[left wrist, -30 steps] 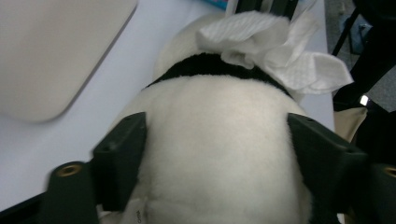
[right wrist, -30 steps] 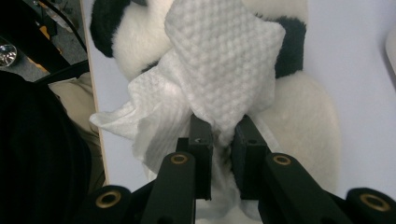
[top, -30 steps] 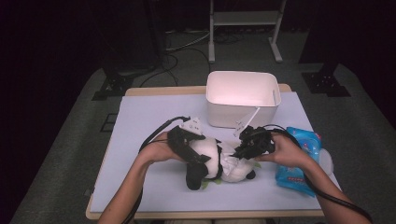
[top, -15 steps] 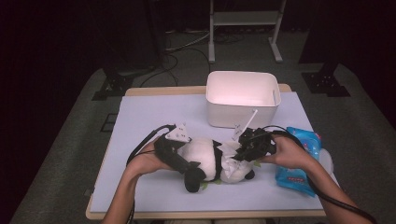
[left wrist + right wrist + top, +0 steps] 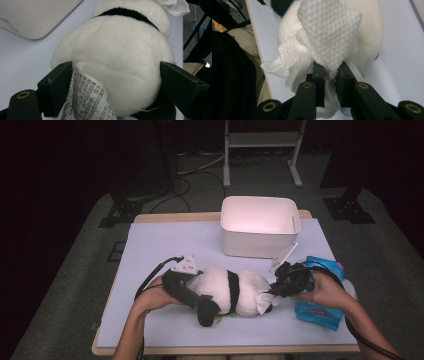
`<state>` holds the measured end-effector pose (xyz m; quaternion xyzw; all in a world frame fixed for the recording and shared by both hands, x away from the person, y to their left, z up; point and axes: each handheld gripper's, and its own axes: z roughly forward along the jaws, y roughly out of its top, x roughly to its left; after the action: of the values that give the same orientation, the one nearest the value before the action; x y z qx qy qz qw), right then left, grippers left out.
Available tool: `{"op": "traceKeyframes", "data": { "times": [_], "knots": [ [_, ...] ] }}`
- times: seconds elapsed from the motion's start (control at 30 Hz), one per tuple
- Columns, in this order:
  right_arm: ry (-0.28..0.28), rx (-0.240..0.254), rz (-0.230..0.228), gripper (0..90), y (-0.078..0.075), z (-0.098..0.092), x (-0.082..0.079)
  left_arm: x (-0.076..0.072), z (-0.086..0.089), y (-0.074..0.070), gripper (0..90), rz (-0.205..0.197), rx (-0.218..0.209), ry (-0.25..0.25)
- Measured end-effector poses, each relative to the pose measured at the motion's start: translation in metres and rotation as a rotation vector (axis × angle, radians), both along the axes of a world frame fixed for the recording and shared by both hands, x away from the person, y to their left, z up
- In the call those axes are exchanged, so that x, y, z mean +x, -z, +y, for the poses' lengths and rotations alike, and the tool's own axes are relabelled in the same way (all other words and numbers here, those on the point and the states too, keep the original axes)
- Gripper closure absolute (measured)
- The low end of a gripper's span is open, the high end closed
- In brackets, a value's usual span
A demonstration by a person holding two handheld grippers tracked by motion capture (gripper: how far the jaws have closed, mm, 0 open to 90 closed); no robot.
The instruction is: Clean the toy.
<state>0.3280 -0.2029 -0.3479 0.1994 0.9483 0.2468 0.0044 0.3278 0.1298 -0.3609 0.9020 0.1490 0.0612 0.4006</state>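
Panda plush [image 5: 227, 290] at lower centre is straddled by wide left gripper [image 5: 115, 82], jaws just opening; tissue [image 5: 329, 37] is pinched by right gripper [image 5: 331, 75]

**Dark recording studio or lab, not a home**

Looks like a lab set up for recording. Single wooden table [image 5: 150, 218] under a pale lilac mat [image 5: 170, 245], lit from above, with blackness all round. Grey carpeted floor [image 5: 395, 245] strewn with loose cables [image 5: 192, 172]. Black stand feet [image 5: 120, 212] at both sides, legs of a white metal frame [image 5: 260, 150] behind. No household furniture nearby.
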Motion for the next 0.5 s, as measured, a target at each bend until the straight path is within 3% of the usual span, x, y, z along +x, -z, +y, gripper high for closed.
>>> {"op": "traceKeyframes", "data": {
  "times": [0.33,0.5],
  "knots": [
    [0.051,-0.029,0.018,78.5,0.015,-0.018,-0.002,0.0,0.003,0.003,13.7,0.009,-0.004,0.0],
    [0.055,-0.005,0.016,78.5,0.015,-0.019,-0.002,0.0,0.002,0.004,13.9,0.012,-0.015,-0.005]
  ]
}}
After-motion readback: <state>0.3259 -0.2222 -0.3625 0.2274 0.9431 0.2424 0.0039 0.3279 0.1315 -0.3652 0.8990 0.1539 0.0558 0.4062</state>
